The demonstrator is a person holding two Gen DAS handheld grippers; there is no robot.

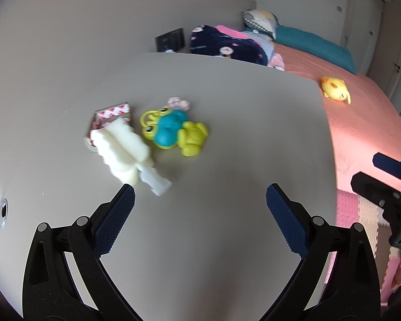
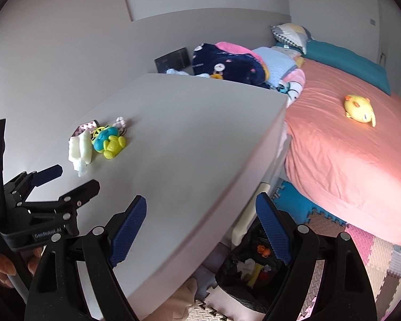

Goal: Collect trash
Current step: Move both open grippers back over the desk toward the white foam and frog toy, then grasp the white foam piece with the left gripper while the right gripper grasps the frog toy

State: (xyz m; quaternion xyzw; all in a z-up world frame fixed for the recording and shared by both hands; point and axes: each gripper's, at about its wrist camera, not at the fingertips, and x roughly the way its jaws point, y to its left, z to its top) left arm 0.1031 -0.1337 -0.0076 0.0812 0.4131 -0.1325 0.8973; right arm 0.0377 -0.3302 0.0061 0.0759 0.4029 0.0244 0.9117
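Though blurred, perhaps foam wrapper (image 1: 125, 152); both tools (image 1: 200, 198) (image 2: 200, 211) apart, empty.

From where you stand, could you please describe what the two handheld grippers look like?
Both match: the left gripper and right gripper have black plastic linkage arms with silver rivets and two fingers faced with dark blue textured pads. White lettering reading GenRobot.AI marks the left gripper's body in the right wrist view.

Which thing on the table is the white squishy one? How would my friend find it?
Look at the big grey table beside the pink bed. A small pile sits on it, and the white foam piece lies beside the blue-and-yellow frog toy. It is the only plain white, wavy-edged thing there.
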